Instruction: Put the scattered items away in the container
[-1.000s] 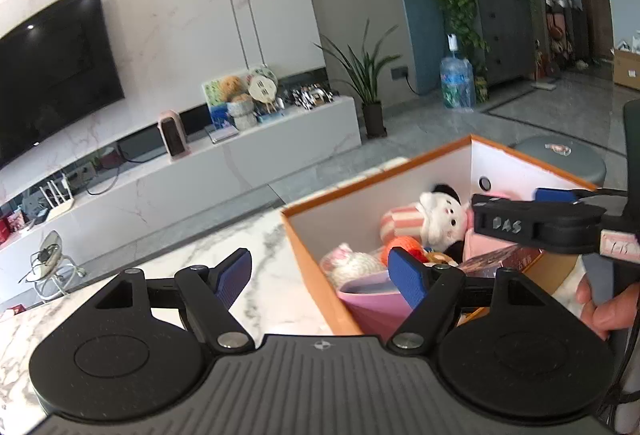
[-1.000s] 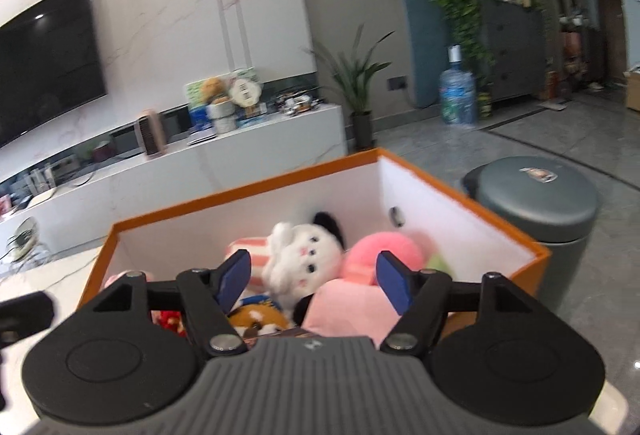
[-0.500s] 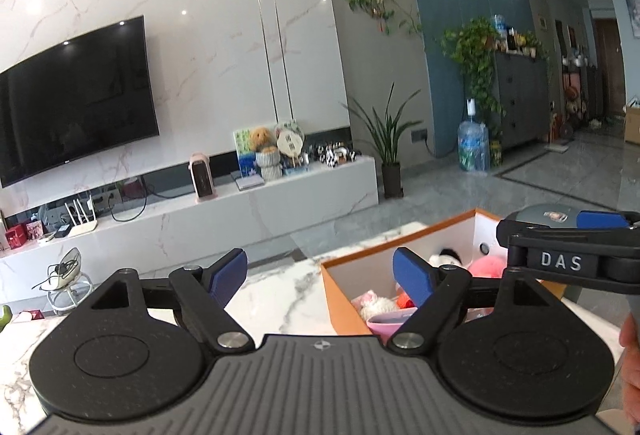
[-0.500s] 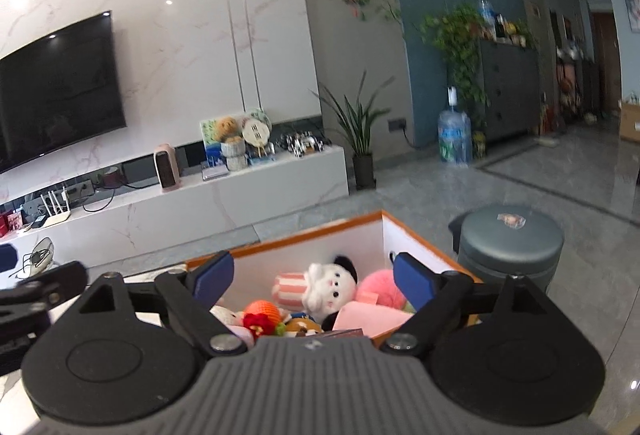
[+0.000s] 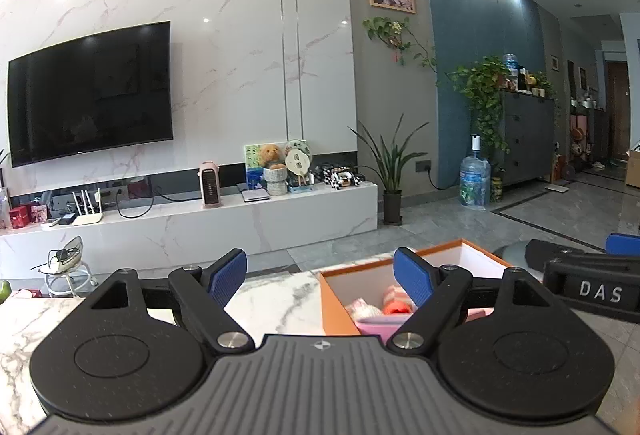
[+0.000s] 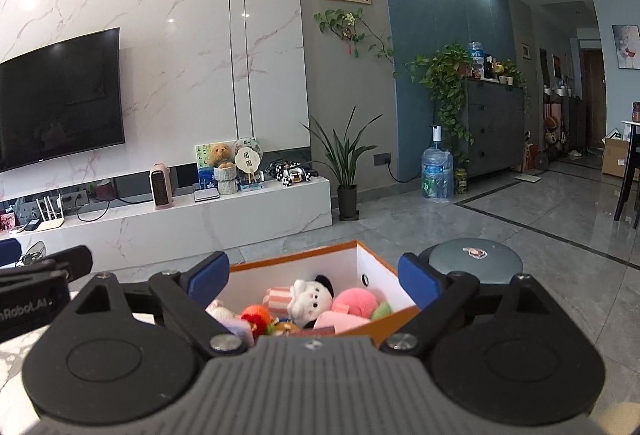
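Note:
An orange box with white inner walls (image 6: 304, 262) stands on the marble table (image 5: 276, 299). It holds several soft toys, among them a white plush with a black ear (image 6: 310, 299), a pink ball (image 6: 356, 301) and an orange toy (image 6: 254, 313). The box also shows in the left wrist view (image 5: 338, 309). My right gripper (image 6: 314, 275) is open and empty, raised above and behind the box. My left gripper (image 5: 320, 273) is open and empty, left of the box. The right gripper's body (image 5: 592, 289) shows at the right edge of the left wrist view.
A grey round bin (image 6: 474, 261) stands on the floor right of the box. A white TV bench (image 5: 192, 223) with small items and a wall TV (image 5: 90, 93) are behind. A potted plant (image 6: 346, 163) and a water bottle (image 6: 436, 175) stand on the tiled floor.
Both grippers have risen and drawn back from the box, so it now sits lower and smaller in both views. Both stayed open and empty.

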Available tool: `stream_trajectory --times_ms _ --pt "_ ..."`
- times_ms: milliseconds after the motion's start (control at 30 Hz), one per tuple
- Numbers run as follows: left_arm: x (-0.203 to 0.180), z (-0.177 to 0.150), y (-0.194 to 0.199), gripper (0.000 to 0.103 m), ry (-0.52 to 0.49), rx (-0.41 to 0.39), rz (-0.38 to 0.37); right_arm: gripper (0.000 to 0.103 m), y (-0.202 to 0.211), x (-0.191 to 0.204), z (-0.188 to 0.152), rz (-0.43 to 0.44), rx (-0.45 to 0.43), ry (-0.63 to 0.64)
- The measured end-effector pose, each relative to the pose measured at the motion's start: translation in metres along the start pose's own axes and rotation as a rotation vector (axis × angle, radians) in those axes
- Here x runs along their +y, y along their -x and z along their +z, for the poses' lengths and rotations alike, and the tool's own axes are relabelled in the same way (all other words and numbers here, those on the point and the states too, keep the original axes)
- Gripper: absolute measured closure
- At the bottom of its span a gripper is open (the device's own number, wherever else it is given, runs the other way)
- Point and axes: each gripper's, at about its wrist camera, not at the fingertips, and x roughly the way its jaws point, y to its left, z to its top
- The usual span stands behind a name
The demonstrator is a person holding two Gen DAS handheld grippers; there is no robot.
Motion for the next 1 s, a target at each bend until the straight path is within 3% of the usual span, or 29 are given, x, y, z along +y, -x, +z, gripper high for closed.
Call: stream_trajectory --times_ms 533,1000 --pt "-0.01 -0.045 0.018 0.008 -0.028 0.151 -0.043 0.008 0.038 -0.005 -0.047 -0.018 0.075 -0.016" --pt "-0.017 -0.057 0.031 0.008 -0.014 0.177 -0.041 0.008 0.046 -0.01 -0.062 -0.031 0.085 -0.04"
